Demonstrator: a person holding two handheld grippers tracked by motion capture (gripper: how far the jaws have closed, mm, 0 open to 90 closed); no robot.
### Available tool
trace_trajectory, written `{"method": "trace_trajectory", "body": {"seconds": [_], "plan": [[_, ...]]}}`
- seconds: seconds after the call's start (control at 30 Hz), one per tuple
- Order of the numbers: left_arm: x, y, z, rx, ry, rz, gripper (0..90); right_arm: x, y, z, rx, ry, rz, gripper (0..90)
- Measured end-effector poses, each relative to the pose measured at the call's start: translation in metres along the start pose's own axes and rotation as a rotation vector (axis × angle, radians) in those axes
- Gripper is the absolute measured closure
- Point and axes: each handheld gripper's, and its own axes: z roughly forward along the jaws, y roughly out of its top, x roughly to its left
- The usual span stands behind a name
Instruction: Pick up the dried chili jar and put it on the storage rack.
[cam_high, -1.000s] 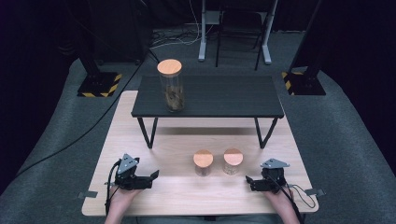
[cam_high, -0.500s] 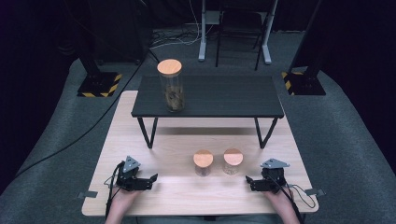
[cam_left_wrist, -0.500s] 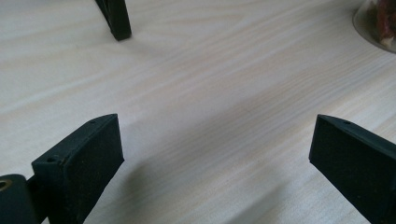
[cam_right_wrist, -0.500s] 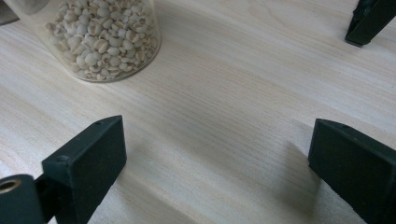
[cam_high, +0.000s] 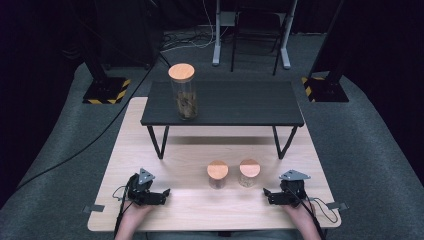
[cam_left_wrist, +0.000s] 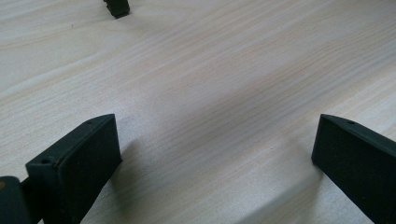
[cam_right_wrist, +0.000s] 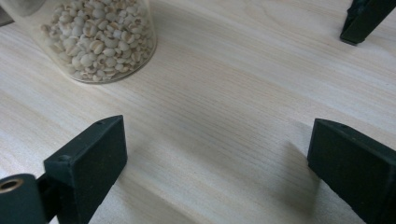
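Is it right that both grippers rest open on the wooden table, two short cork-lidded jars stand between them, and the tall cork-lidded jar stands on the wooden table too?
Not quite. The tall jar stands on the black raised shelf, not on the wooden table; the high view shows it. The rest holds: the left gripper and right gripper rest open, with two short jars between them.

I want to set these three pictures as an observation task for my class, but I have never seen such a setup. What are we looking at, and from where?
A person holds two hand tools: the left black two-jaw gripper and the right black two-jaw gripper. One camera looks down from above; one rides on each gripper. On the pale wooden table stand two small cork-lidded glass jars; a tall cork-lidded glass jar stands on the low black metal-legged shelf. Both grippers rest open, holding nothing; the left one's jaws have just been opening.
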Motion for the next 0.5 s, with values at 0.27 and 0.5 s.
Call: {"method": "trace_trajectory", "body": {"seconds": [0.27,0.5], "plan": [[0.0002,0.0,0.0,0.0,-0.001,0.001,0.4,0.0001,-0.0003,-0.0033,0.007,-0.017,0.021,7.9],[0.0001,0.0,0.0,0.0,-0.001,0.001,0.4,0.0045,0.0013,-0.0093,-0.021,-0.016,0.014,8.3]]}}
